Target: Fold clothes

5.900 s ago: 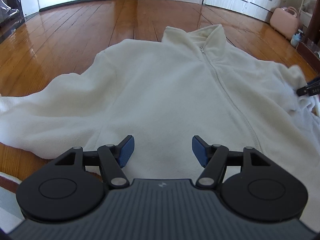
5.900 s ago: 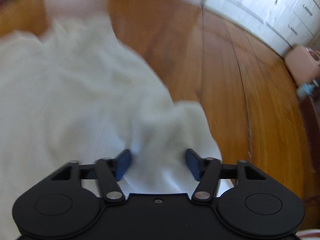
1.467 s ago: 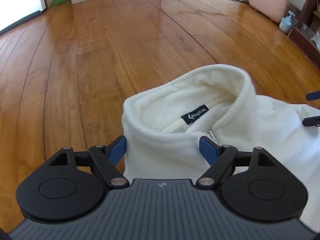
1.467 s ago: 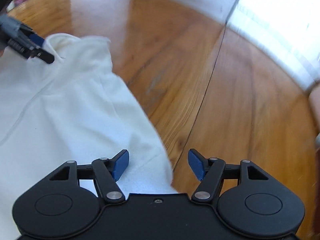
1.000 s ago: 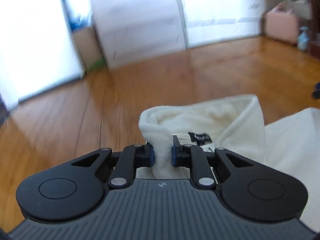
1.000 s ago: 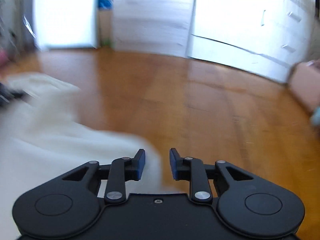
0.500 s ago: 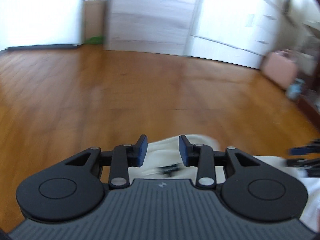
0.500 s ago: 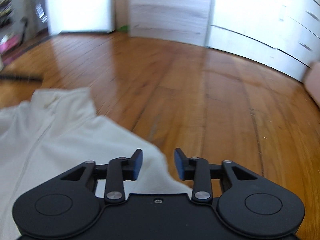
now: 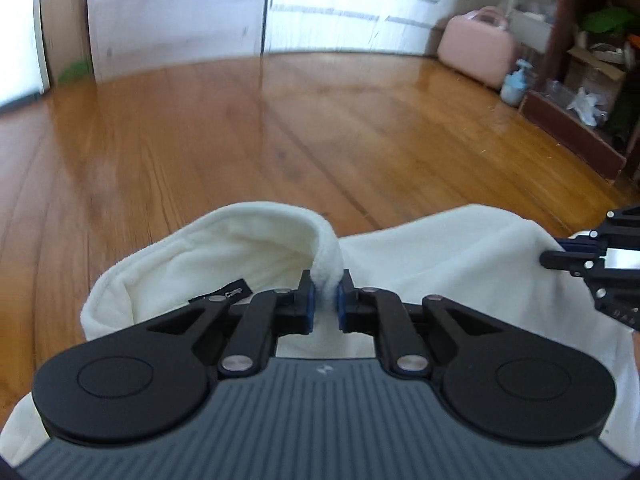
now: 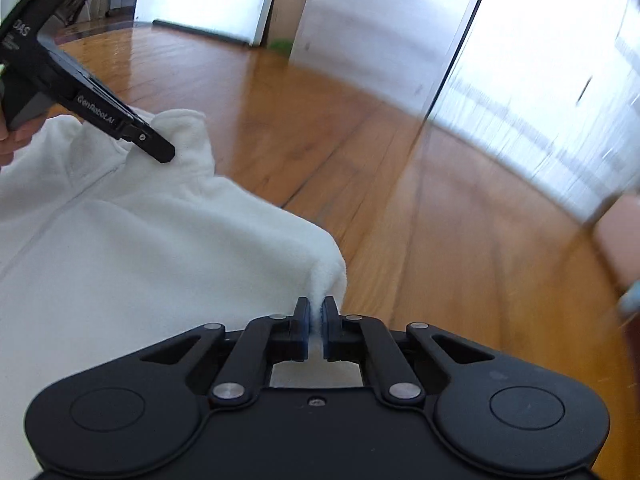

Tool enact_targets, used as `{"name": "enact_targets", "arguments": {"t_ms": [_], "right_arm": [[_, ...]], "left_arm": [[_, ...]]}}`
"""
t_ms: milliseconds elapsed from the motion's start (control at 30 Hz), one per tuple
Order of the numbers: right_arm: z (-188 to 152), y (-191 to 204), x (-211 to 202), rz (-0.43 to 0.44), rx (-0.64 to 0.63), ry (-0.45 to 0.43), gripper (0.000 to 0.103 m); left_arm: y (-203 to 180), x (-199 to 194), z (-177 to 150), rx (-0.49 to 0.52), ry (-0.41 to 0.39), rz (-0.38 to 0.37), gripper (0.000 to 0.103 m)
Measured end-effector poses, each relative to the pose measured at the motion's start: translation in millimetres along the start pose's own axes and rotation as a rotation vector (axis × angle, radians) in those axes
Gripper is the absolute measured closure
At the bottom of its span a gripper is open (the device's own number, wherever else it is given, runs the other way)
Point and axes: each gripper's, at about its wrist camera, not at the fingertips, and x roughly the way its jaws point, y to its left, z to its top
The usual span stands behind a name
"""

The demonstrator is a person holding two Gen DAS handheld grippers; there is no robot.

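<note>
Nearest to us, the left gripper (image 9: 324, 300) is closing, and its blue pads already pinch the rim of the collar (image 9: 256, 236) of the white fleece jacket (image 9: 440, 264). The collar fabric rises between the pads and arches away to the left, with a black neck label (image 9: 224, 296) showing just inside the collar, beside the left finger.

In the right wrist view, the right gripper (image 10: 316, 322) is clamped on a corner fold of the jacket (image 10: 140, 248). A narrow ridge of fleece stands between the two pads. The rest of the garment spreads to the left of this gripper.

Farther out, the jacket lies on the wooden floor (image 9: 280, 140). Each gripper appears in the other's view: the right one at the jacket's right edge, the left one at the collar (image 10: 188, 136).

Beyond the garment, we see a pink case (image 9: 476, 46) near a dark shelf unit (image 9: 592, 80), with white cabinets (image 9: 344, 4) along the far wall.
</note>
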Motion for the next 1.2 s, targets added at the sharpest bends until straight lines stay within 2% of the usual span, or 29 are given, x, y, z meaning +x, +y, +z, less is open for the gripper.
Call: {"name": "enact_targets", "arguments": {"t_ms": [33,67,100,133,167,267,300,333,367,433,533,633,667,733,767,800,833,900,967,1000,1067,1133,1200], "right_arm": [[-3.1,7.8,-6.4,-0.038,-0.027,-0.017,0.097],[-6.5,15.7,-11.1,-0.078,-0.057,-0.025,0.092],[-9.5,21.1,-14.4,-0.091,-0.077,-0.027,0.084],[-12.0,23.9,-16.0,-0.076,-0.084,-0.021,0.082],[-13.2,24.3,-16.8,-0.049,-0.079,-0.010,0.076],[-9.5,13.7,-15.3,0.063,0.000,0.035,0.068],[-7.1,7.3,-13.3,0.111,0.044,0.052,0.063],[-4.6,-0.8,-10.1,0.161,0.101,0.067,0.063],[-2.5,-9.4,-8.4,0.185,0.158,0.065,0.063],[-0.5,-26.4,-10.3,0.183,0.251,0.031,0.063],[2.5,-42.5,-9.4,0.151,0.309,-0.018,0.060],[3.8,-43.9,-0.8,0.098,0.257,-0.010,0.039],[3.3,-42.9,2.4,0.090,0.233,0.001,0.037],[0.0,-41.0,7.4,0.133,0.201,0.028,0.037],[-0.9,-40.6,7.4,0.175,0.186,0.036,0.048],[-1.9,-38.5,6.0,0.216,0.167,0.035,0.094],[-3.8,-33.5,0.7,0.228,0.138,0.018,0.097],[-9.0,-19.6,-17.1,0.176,0.061,-0.036,0.098],[-11.3,11.8,-44.8,0.008,-0.103,-0.078,0.098],[-14.4,28.2,-58.9,-0.032,-0.185,-0.088,0.097],[-26.8,54.6,-81.2,0.023,-0.313,-0.071,0.097],[-44.5,70.9,-83.8,0.102,-0.412,0.015,0.098],[-60.8,80.8,-79.9,0.118,-0.496,0.091,0.097]], "left_arm": [[-1.7,-6.6,0.7,0.001,-0.031,-0.002,0.093],[-3.4,-13.3,1.3,0.001,-0.062,-0.004,0.093],[-4.1,-19.7,2.4,-0.004,-0.091,-0.011,0.093],[0.7,-25.0,4.9,-0.037,-0.111,-0.041,0.093],[10.1,-30.3,4.1,-0.094,-0.135,-0.090,0.093],[39.9,-43.3,-5.2,-0.282,-0.196,-0.229,0.093],[49.3,-45.2,-11.4,-0.344,-0.205,-0.264,0.093],[52.9,-43.0,-15.1,-0.369,-0.189,-0.260,0.093],[55.1,-41.3,-18.5,-0.383,-0.174,-0.254,0.093],[47.7,-42.2,-22.8,-0.323,-0.148,-0.233,0.093],[39.8,-54.1,-30.0,-0.296,-0.145,-0.287,0.093],[40.5,-75.8,-43.3,-0.320,-0.224,-0.366,0.093],[44.8,-81.8,-47.3,-0.341,-0.260,-0.391,0.093],[55.0,-84.7,-52.5,-0.394,-0.313,-0.411,0.093],[60.2,-83.8,-52.5,-0.426,-0.312,-0.394,0.093],[64.5,-83.1,-52.2,-0.453,-0.309,-0.374,0.093],[64.8,-83.0,-50.7,-0.450,-0.301,-0.348,0.093],[59.4,-82.5,-45.1,-0.384,-0.268,-0.284,0.093],[49.5,-82.4,-42.2,-0.304,-0.221,-0.227,0.093],[44.1,-82.0,-42.1,-0.265,-0.195,-0.205,0.093],[36.6,-77.9,-44.6,-0.220,-0.142,-0.190,0.093],[31.0,-73.1,-49.6,-0.196,-0.101,-0.190,0.092],[25.9,-68.9,-55.6,-0.179,-0.070,-0.196,0.091]]}}
